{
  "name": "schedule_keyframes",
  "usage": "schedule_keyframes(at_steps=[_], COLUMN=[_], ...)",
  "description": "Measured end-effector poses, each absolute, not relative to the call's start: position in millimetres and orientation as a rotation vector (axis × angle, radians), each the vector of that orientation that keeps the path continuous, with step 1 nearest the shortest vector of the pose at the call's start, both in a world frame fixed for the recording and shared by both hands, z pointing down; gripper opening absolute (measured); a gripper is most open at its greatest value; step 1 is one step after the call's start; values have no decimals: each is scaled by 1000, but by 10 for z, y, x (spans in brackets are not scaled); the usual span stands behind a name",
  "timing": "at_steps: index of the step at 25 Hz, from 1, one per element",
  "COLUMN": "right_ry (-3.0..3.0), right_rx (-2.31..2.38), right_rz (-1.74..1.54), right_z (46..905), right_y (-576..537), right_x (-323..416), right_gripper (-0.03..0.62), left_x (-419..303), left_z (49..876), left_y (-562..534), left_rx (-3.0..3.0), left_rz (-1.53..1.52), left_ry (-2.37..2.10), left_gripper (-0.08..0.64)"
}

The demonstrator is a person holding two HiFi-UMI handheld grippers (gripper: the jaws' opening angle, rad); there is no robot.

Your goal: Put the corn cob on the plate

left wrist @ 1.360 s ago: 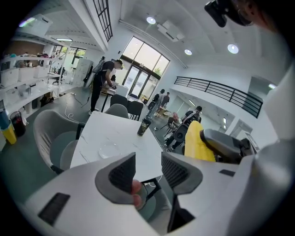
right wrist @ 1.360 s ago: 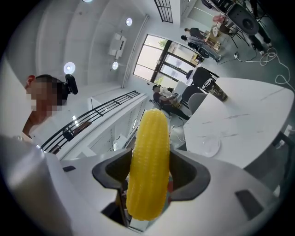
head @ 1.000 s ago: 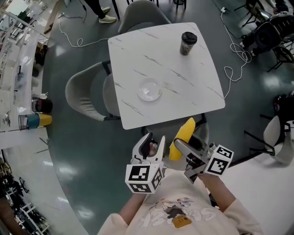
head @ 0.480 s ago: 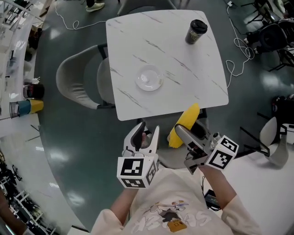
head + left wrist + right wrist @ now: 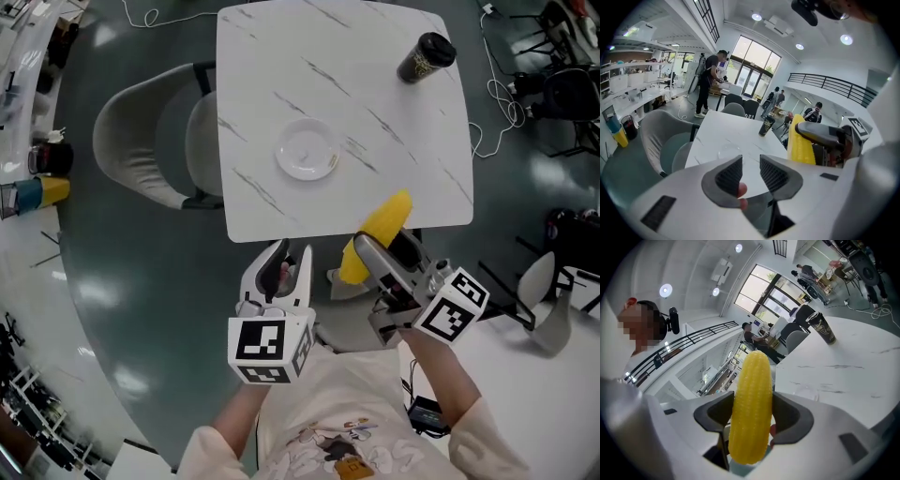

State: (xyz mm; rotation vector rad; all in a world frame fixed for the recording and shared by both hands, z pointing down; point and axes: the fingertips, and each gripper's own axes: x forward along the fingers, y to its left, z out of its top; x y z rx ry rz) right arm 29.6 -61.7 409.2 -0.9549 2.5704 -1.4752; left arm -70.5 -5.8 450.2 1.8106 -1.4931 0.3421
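A yellow corn cob (image 5: 377, 234) stands between the jaws of my right gripper (image 5: 362, 251), which is shut on it; the cob's tip reaches over the near edge of the white marble table (image 5: 375, 94). The right gripper view shows the cob (image 5: 751, 404) upright, clamped by both pads. A small clear plate (image 5: 307, 150) lies mid-table, left of and beyond the cob, faint in the left gripper view as the plate (image 5: 726, 151). My left gripper (image 5: 286, 255) hovers just short of the table's near edge. Its jaws are closing with a gap still between them and nothing in it.
A dark lidded cup (image 5: 424, 58) stands at the table's far right corner. A grey chair (image 5: 150, 150) sits at the table's left side. Cables lie on the floor at the right. People stand in the background of the left gripper view.
Both grippers have moved forward toward the table, and the cob's tip now overlaps its near edge. The left jaws stand narrower than before.
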Motion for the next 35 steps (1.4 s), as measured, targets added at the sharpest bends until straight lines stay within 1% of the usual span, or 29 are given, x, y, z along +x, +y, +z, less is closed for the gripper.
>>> schedule_keyframes(at_steps=[9, 10, 11, 13, 14, 19, 35], right_ry=[2746, 2748, 2749, 2753, 2756, 2795, 2818], right_rx=[-910, -912, -916, -931, -939, -985, -1124], right_rz=[-1491, -1496, -1499, -1495, -1484, -1399, -1363], right_z=[4509, 4564, 4616, 4702, 4737, 4905, 5598], right_y=[-774, -804, -834, -892, -924, -1101, -1564], right_x=[137, 115, 97, 64, 39, -99, -230], right_gripper=[253, 253, 253, 253, 253, 253, 253], left_x=[-758, -781, -805, -857, -890, -1009, -1056], left_z=[4961, 5011, 5064, 5169, 5216, 5409, 6104], left_y=[-207, -224, -237, -258, -270, -353, -585], left_rx=[1740, 1729, 1715, 1685, 1672, 1628, 1626], left_rz=[321, 327, 334, 346, 349, 346, 390], left_ry=[-1484, -1498, -1512, -1532, -1538, -1555, -1526], left_gripper=[121, 104, 54, 12, 6, 6, 5])
